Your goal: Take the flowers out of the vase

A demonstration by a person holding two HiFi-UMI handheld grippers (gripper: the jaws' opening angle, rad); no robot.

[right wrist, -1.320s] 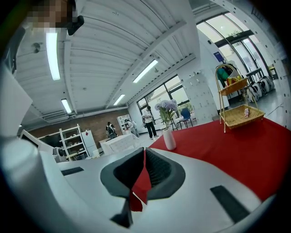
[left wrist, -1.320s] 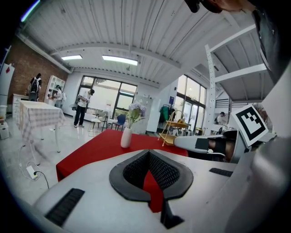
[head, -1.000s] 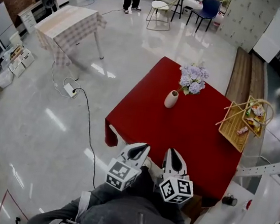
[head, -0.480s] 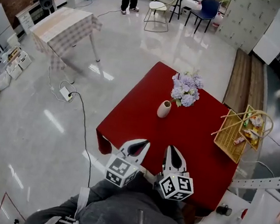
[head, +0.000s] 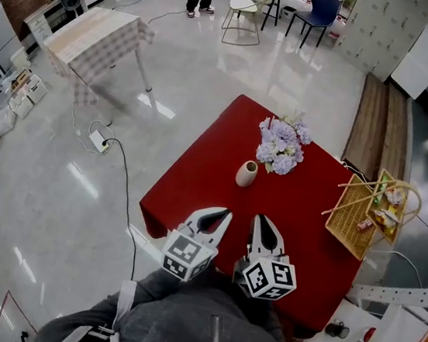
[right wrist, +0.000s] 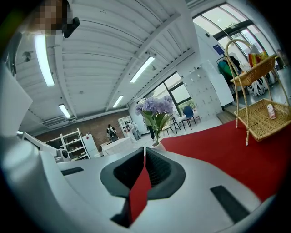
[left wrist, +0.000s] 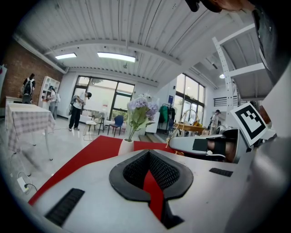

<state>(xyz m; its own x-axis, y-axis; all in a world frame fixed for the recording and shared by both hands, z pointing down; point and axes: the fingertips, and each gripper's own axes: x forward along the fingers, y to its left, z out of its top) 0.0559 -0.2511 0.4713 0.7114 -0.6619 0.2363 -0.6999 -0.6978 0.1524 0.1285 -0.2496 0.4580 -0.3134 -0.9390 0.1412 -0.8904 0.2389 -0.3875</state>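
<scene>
A small white vase (head: 246, 174) stands near the middle of the red table (head: 197, 180), holding a bunch of pale purple flowers (head: 281, 145) that leans to the right. My left gripper (head: 222, 214) and right gripper (head: 259, 220) are side by side over the table's near edge, well short of the vase. Both are shut with nothing between their jaws. The left gripper view has the vase (left wrist: 126, 146) and flowers (left wrist: 141, 107) straight ahead past the left gripper (left wrist: 148, 153). In the right gripper view the flowers (right wrist: 155, 107) rise just above the right gripper (right wrist: 144, 157).
A wicker basket (head: 372, 209) with small packets sits at the table's right edge. A wooden bench (head: 377, 117) lies behind it. A checked-cloth table (head: 91, 33) stands far left, with a cable and power strip (head: 97, 141) on the floor. Chairs and people are at the back.
The table, vase and flowers have drawn nearer and lower in the head view as both grippers moved forward together. Both stayed shut.
</scene>
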